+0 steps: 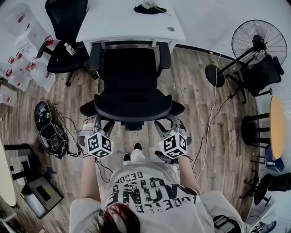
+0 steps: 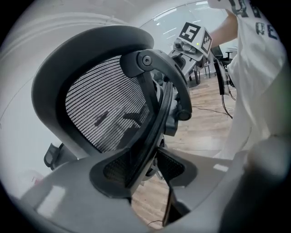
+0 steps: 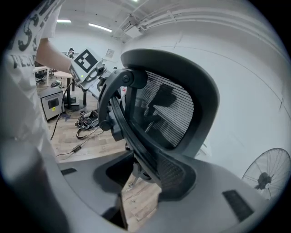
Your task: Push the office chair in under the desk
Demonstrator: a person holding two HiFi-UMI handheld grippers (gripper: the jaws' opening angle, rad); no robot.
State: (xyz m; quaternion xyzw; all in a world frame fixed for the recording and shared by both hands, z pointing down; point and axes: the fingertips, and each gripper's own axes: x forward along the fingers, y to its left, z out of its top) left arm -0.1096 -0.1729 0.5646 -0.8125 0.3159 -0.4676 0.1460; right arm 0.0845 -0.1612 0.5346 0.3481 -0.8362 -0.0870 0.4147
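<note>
Wooden planks make the floor [image 1: 200,91], the largest thing in the head view. On it, at the top, stands a white desk [image 1: 118,22]. The black office chair [image 1: 132,77] is directly in front of this desk and faces it. Its two armrests reach just to the desk's near edge, while the seat and the backrest [image 1: 132,109] are out on the open floor, between the desk and the person.

A second black chair [image 1: 63,18] stands at the desk's left end. A standing fan [image 1: 258,41] is well apart on the right, and a round wooden table [image 1: 276,127] shows at the right border. A bundle of dark cables [image 1: 52,132] lies on the floor to the left of the office chair.

The left gripper [image 1: 96,125] is at the left side of the backrest and the right gripper [image 1: 166,125] is at its right side. In the left gripper view the dark rim of the mesh backrest runs down between the two grey jaws, and they are pressed on it from both sides. The right gripper view shows the same: its jaws are clenched on the other side's rim.

A small dark object [image 1: 146,9] lies on the desk's far part.
</note>
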